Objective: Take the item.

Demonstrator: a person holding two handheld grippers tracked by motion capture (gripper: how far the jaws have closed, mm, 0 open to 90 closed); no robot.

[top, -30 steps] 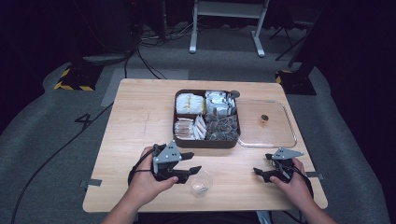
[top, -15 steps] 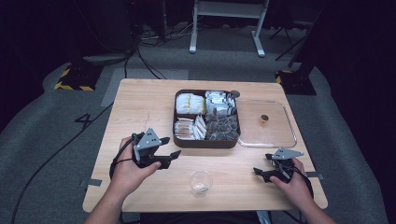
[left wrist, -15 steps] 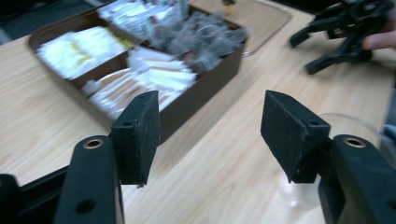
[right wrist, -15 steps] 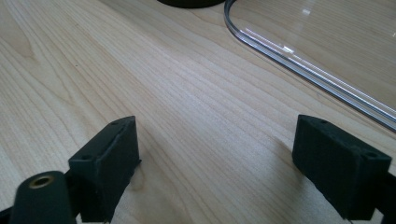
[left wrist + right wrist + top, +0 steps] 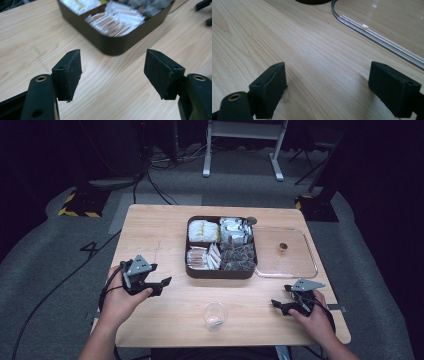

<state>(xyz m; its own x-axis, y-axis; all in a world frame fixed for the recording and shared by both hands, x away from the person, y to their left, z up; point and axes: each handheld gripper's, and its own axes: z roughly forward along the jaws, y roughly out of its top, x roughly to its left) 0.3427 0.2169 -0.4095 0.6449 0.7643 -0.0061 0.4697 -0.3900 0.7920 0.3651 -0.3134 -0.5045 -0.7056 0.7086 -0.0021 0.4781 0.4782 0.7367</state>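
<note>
The left gripper [image 5: 165, 284], jaws spread with nothing between them and just been opening, points toward the brown divided tray [image 5: 220, 271] at its two o'clock. The clear plastic cup [image 5: 215, 314] stands at its four o'clock, about midway between both hands. A second ago this gripper was just beside the cup; the right gripper [image 5: 279, 307], wide and empty, hasn't moved.
</note>
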